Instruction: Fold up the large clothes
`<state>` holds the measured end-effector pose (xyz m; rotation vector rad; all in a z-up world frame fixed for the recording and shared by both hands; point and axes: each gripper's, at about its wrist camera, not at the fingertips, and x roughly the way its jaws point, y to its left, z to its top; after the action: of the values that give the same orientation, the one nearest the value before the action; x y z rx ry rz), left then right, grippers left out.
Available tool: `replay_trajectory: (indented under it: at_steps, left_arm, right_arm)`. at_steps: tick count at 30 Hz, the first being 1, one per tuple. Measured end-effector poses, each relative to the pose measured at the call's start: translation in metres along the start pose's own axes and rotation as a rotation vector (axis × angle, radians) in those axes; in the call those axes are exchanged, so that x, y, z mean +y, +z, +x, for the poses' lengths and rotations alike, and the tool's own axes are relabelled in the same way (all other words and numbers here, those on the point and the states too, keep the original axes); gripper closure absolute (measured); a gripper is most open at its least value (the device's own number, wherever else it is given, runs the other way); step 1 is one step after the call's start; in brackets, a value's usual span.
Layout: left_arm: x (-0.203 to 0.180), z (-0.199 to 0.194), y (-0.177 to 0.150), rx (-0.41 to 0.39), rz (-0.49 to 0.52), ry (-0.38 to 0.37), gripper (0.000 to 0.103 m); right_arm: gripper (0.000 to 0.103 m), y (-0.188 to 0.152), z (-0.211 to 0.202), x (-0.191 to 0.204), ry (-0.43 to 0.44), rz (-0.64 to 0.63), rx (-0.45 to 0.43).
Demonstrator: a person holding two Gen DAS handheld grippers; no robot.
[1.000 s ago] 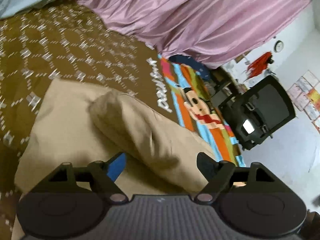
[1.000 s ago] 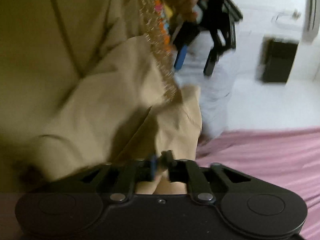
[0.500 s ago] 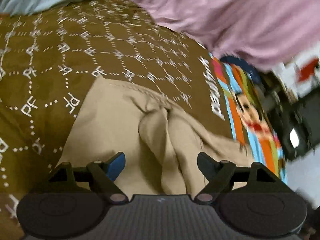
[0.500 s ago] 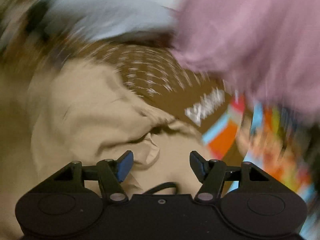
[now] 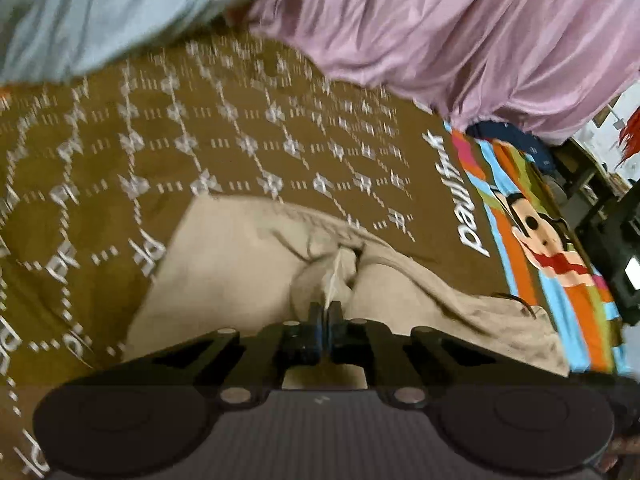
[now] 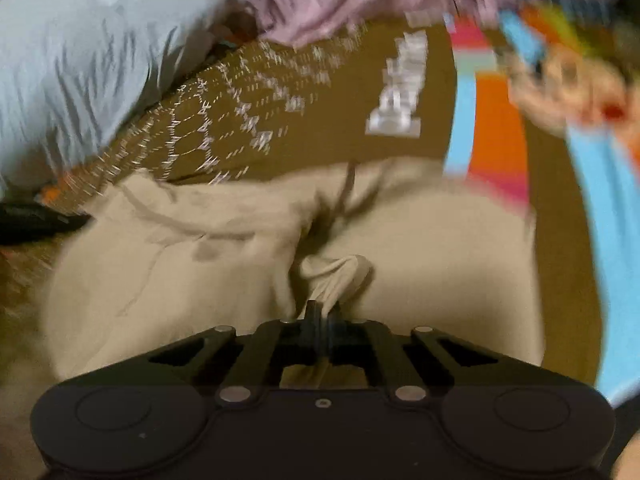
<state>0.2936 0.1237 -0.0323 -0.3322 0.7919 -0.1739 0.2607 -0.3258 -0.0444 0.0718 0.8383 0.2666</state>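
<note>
Both tongs were open a moment ago. Now the left tongs [image 5: 325, 310] pinch a bunched bit of the tan clothes [image 5: 240, 264] right at their tips, and the right tongs [image 6: 323, 310] pinch another bit. The clothes lie on the brown blanket [image 5: 200, 140] just ahead. I think a fold can start.

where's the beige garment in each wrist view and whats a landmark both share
Left wrist: the beige garment fills the lower centre, running right toward the striped cartoon print; a pinched ridge rises just ahead of the shut jaws.
Right wrist: the beige garment spans the lower half, a bunched tuft clamped in the shut jaws at centre.
Shared landmark: the white lettering on the brown bedspread, upper right of the garment.
</note>
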Motion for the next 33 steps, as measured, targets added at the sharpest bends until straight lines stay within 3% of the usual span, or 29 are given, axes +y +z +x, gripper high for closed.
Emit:
replay_trajectory:
  at_steps: [4,7,10,12,14,16,17,19,20,23,26,29,33]
  left_arm:
    - [-0.006,0.013,-0.005,0.012,0.022,0.075,0.101]
    - [-0.001,0.025,-0.009,0.051,0.014,0.094,0.101]
    - [0.008,0.022,-0.011,0.057,0.007,0.056,0.099]
    - [0.012,0.015,-0.009,0.079,-0.005,0.034,0.091]
    - [0.013,0.003,-0.009,0.068,0.008,0.037,0.066]
    - [0.008,-0.015,-0.009,0.014,0.045,0.058,0.048]
    - [0.004,-0.023,-0.009,-0.018,0.059,0.062,0.043]
    - [-0.009,-0.034,-0.009,-0.079,0.095,0.054,0.04]
    - [-0.018,-0.034,-0.008,-0.096,0.116,0.048,0.037]
    - [-0.048,-0.02,-0.008,-0.09,0.199,0.055,0.035]
    - [-0.066,0.01,-0.016,-0.034,0.261,0.141,0.039]
    - [-0.063,0.032,-0.027,0.015,0.255,0.161,0.04]
    - [-0.061,0.047,-0.042,0.016,0.292,0.176,0.039]
  right_arm:
    - [0.102,0.023,0.03,0.005,-0.124,-0.142,-0.109]
    - [0.1,0.021,0.056,-0.007,-0.145,-0.131,-0.05]
    - [0.095,0.011,0.057,-0.011,-0.155,-0.131,-0.074]
    - [0.085,0.007,0.045,-0.013,-0.155,-0.115,-0.122]
    - [0.078,0.007,0.032,-0.014,-0.17,-0.119,-0.141]
    - [0.068,0.008,0.016,-0.008,-0.204,-0.164,-0.179]
    - [0.064,0.008,0.007,-0.003,-0.231,-0.188,-0.202]
    - [0.044,0.011,-0.008,0.01,-0.284,-0.227,-0.268]
    - [0.041,0.012,-0.012,0.014,-0.29,-0.23,-0.297]
    - [0.032,0.014,-0.011,0.034,-0.234,-0.264,-0.33]
    - [0.031,0.009,0.009,0.055,-0.21,-0.349,-0.311]
    - [0.031,-0.001,0.04,0.065,-0.277,-0.425,-0.275]
    - [0.029,-0.016,0.067,0.062,-0.294,-0.454,-0.265]
